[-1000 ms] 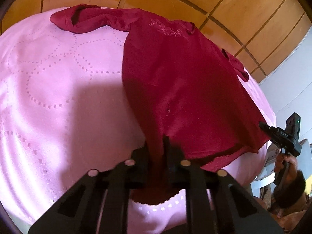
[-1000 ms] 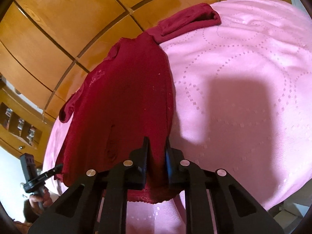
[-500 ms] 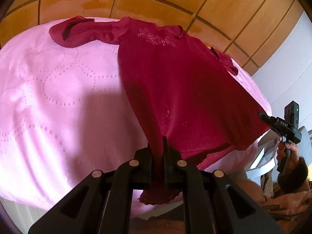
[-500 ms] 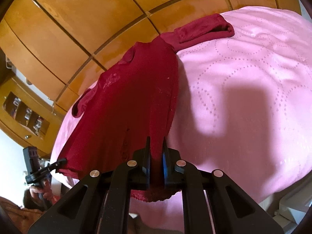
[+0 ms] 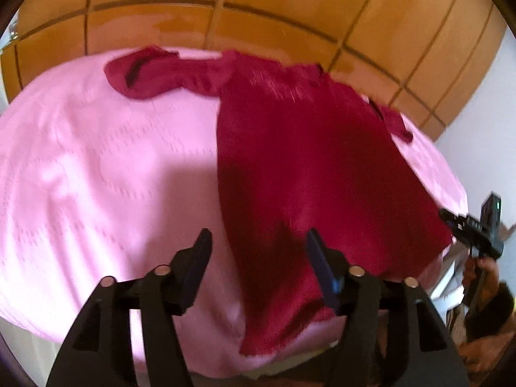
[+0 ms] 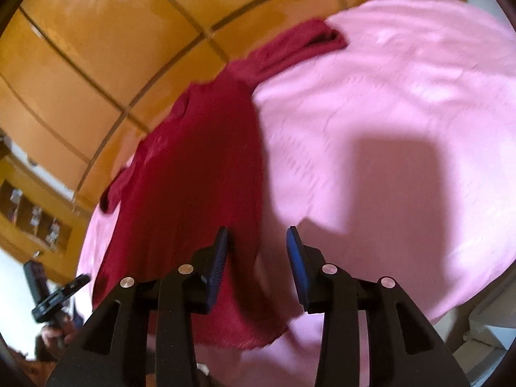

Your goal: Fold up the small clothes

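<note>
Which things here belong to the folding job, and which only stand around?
Belonging to the job:
- red top, spread flat
- left tongs, just opened, hem released
- right tongs, just opened, hem released
- pink cover, the work surface

Only around:
- wooden wall panels
- wooden shelf

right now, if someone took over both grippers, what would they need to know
Left gripper: jaws have just been opening and stand wide. The hem of the red top lies under and between them, but they no longer pinch it.
Right gripper: jaws have just been opening too, hem below them, nothing gripped.
Red top: spread front up on the pink cover, hem near the near edge, one sleeve stretched out sideways at the far end, by the wooden panel.
Done: top pulled out flat and let go.
Left: every fold. Probably sleeves in first, then the body.
</note>
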Demonstrator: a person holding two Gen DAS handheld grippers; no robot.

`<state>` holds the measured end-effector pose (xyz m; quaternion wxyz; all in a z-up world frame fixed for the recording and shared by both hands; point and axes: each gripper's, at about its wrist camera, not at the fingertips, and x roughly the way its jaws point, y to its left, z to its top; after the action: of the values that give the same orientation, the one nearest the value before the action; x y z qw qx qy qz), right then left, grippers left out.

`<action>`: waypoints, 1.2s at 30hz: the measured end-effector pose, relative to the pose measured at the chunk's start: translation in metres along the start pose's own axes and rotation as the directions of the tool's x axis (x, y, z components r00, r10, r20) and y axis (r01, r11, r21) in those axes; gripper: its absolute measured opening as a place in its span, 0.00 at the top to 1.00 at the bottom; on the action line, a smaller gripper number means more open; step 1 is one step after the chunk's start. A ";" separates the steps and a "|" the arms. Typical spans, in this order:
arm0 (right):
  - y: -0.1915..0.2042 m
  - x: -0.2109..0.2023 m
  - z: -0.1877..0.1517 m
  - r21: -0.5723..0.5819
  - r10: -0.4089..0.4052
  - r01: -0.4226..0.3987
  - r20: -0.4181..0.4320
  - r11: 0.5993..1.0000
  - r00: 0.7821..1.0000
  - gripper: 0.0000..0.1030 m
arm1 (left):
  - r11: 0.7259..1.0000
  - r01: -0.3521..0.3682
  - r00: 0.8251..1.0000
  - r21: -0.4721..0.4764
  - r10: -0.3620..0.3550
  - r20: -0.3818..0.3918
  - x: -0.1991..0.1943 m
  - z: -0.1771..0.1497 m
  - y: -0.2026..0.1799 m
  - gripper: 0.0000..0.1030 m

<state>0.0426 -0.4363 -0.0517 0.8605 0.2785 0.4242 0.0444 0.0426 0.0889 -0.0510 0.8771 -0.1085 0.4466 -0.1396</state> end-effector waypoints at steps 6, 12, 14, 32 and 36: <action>-0.003 0.006 0.032 -0.020 -0.120 0.122 0.090 0.992 0.989 0.65 | 0.999 -0.041 0.997 -0.033 0.043 0.061 0.033 0.048 -0.012 0.18; 0.021 0.034 0.067 -0.109 -0.154 0.168 0.124 0.980 0.980 0.65 | 0.980 -0.194 0.975 -0.043 0.198 0.097 0.092 0.092 -0.031 0.09; 0.031 0.047 0.079 -0.137 -0.158 0.175 0.123 0.975 0.980 0.65 | 0.973 -0.225 0.967 -0.046 0.229 0.109 0.104 0.101 -0.032 0.08; 0.069 0.165 0.187 -0.270 -0.314 0.351 0.172 0.896 0.934 0.43 | 0.906 -0.405 0.907 -0.123 0.415 0.069 0.161 0.103 -0.003 0.07; 0.076 0.192 0.204 -0.313 -0.379 0.422 0.191 0.851 0.905 0.43 | 0.912 -0.390 0.913 -0.126 0.401 0.080 0.162 0.104 0.000 0.07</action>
<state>0.3303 -0.4022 -0.0488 0.9104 0.0295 0.4049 -0.0791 0.2186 0.0402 -0.1127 0.9021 -0.0698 0.4199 0.0709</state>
